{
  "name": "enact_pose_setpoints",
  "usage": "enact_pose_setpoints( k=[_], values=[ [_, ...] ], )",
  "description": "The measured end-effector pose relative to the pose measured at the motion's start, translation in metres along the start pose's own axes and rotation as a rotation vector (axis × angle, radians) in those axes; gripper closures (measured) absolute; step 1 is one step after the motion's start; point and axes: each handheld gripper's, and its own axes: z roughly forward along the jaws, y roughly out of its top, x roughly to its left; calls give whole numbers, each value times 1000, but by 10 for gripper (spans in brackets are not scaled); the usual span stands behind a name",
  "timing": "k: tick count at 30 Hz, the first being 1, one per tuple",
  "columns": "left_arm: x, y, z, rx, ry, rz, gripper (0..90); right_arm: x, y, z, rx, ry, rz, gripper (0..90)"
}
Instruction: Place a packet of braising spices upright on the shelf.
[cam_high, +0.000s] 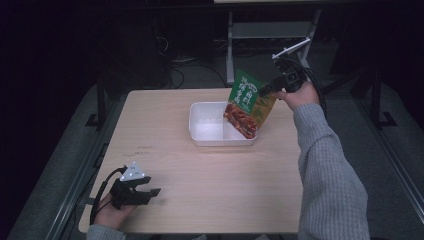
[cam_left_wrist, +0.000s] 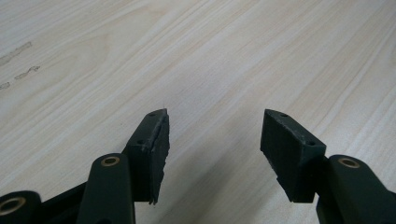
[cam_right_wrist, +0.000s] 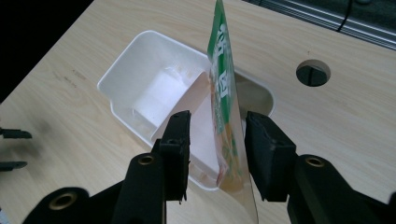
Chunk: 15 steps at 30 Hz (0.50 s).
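In the high view, the right gripper (cam_high: 265, 91) is lifted above the far right part of the table (cam_high: 165, 145), at about 1 o'clock from the table's centre. It has a green snack pouch (cam_high: 247, 102) by the upper right edge, and the pouch hangs tilted, its lower end over the right part of the white bin (cam_high: 200, 127). The bin stands a little beyond the middle of the table. The left gripper (cam_high: 150, 192) lies low at the near left corner, at about 7 o'clock, well apart from the bin, in the person's left hand (cam_high: 112, 210).

In the left gripper view, the two black jaws stand wide apart with nothing between them (under them is bare pale wood).

In the right gripper view, the pouch (cam_right_wrist: 224, 107) is seen from its edge, going up toward 12 o'clock between the jaws. There is a visible gap on the left side of the pouch, so I cannot tell if the jaws really press it or are partly opened. The bin (cam_right_wrist: 126, 60) lies behind, at about 11 o'clock, and a round hole (cam_right_wrist: 313, 72) in the table is at 2 o'clock.
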Motion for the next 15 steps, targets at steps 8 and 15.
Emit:
enact_pose_setpoints(
  k=[8, 15],
  values=[
    [0, 0, 0, -1, 4, 0, 410, -10, -19, -10, -8, 32, 12, 585],
    [-1, 0, 0, 1, 6, 2, 407, -15, -30, -13, -4, 45, 13, 570]
  ],
)
